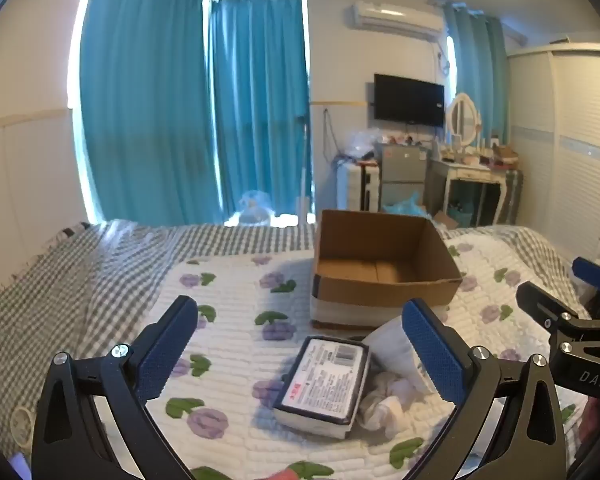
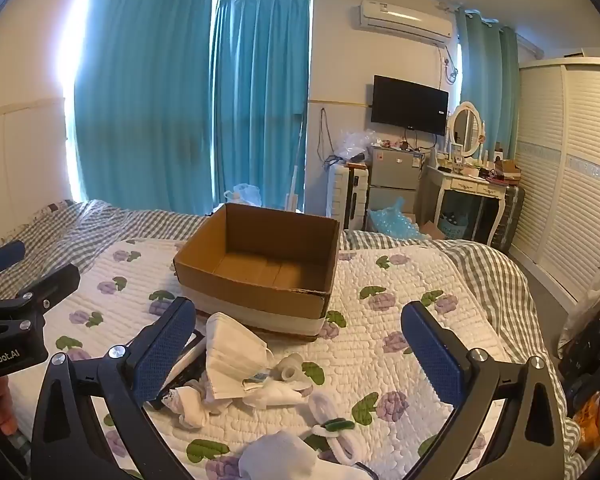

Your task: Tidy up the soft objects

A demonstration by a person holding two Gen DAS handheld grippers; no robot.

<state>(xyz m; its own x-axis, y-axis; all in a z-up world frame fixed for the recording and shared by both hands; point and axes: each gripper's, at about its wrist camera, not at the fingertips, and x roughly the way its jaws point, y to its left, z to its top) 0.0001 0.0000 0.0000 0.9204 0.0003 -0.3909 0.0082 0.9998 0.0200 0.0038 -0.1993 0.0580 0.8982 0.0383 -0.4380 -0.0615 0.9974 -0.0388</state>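
White socks [image 2: 284, 460] lie nearest the right wrist lens, at six o'clock, cut off by the frame edge, with a second rolled pair and something small and green [image 2: 338, 425] just behind; what the green thing is cannot be made out. Past them sits the heap of soft things: a folded white face mask [image 2: 234, 354], a crumpled white cloth [image 2: 188, 400] and a small roll of tape [image 2: 288, 370], all touching or just beside each other on the white quilt [image 2: 400, 280] with purple flowers. A dark-edged book [image 1: 324, 382] lies at the heap's nine o'clock side; the right view hides most of it behind a blue pad, while the left view shows its whole printed back cover, text too small to read. The left view, in turn, shows only part of the mask and cloth, since its own right finger covers them.

An open cardboard box [image 2: 260, 268] stands at twelve o'clock from the heap, just beyond it, its floor bare where visible.

The left hand-held gripper [image 1: 300, 350] hangs released, fingers wide apart around the book without touching it. The right hand-held gripper [image 2: 300, 354] is likewise spread wide over the heap, grasping nothing.

The quilt covers a bed [image 2: 80, 224] with grey checked sheets; teal curtains [image 2: 148, 92] hang beyond.
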